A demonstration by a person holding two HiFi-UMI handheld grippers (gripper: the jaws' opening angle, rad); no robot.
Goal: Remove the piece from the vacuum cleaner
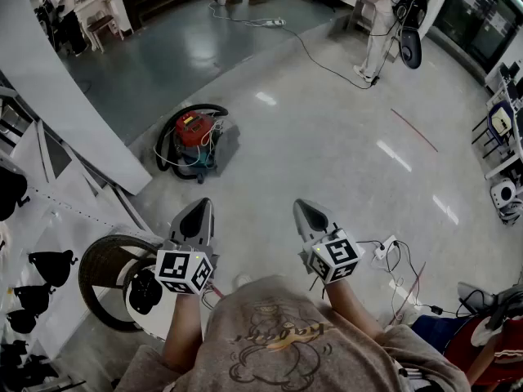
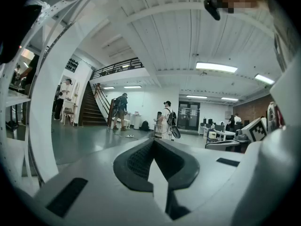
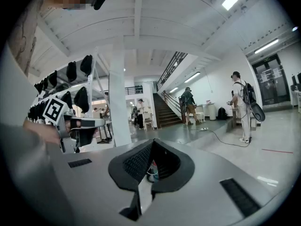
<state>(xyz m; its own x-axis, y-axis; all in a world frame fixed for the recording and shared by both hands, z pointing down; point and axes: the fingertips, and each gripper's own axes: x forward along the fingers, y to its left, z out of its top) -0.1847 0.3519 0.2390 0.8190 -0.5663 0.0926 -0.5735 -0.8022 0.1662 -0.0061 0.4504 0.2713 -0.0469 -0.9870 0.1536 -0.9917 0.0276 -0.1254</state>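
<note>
Left gripper [image 1: 198,209] and right gripper [image 1: 307,211] both closed, empty, well short of vacuum [image 1: 194,141]. Hose [image 1: 196,109] probably light, floppy; grip near vacuum's inlet.

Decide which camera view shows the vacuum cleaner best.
The head view: the vacuum cleaner stands whole on the floor, red top and black hose plain. The right gripper view catches only a sliver past its jaws; the left gripper view shows none.

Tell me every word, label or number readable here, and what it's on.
Nothing can be read for certain.
Shirt: cursive print, too warped to read.
Vacuum cleaner: any label on its red top is too small to read.
Cube on the left tool and cube on the right tool: black-and-white square patterns, no words.
</note>
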